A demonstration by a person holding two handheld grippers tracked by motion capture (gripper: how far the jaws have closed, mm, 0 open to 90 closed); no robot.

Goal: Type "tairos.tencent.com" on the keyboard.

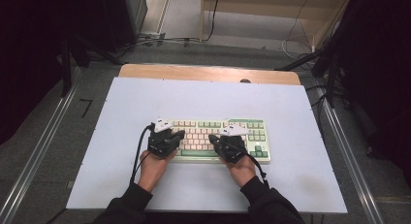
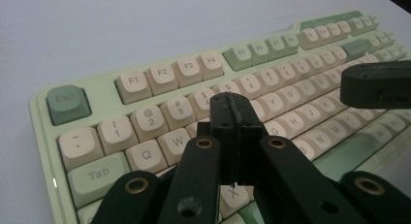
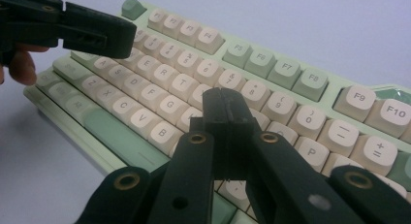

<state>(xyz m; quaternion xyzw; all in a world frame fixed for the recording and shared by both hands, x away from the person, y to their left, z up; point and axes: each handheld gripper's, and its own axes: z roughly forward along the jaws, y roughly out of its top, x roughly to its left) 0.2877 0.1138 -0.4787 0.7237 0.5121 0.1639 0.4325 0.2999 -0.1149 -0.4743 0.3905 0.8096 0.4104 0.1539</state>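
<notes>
At frame centre, a green-and-cream plastic keyboard [image 1: 218, 139] with rounded keycaps lies on the matte pale surface [image 1: 145, 98]; left gripper [image 1: 180, 135] and right gripper [image 1: 212, 137] hover above, black fingers together.

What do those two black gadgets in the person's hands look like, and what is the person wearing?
Each hand-held gripper, left gripper and right gripper, is black with two flat jaws on linked bars joined by brass-ringed pivots. A pale grey three-cornered plate sits on top of each, and a black cable trails from each. The person wears dark long sleeves.
</notes>
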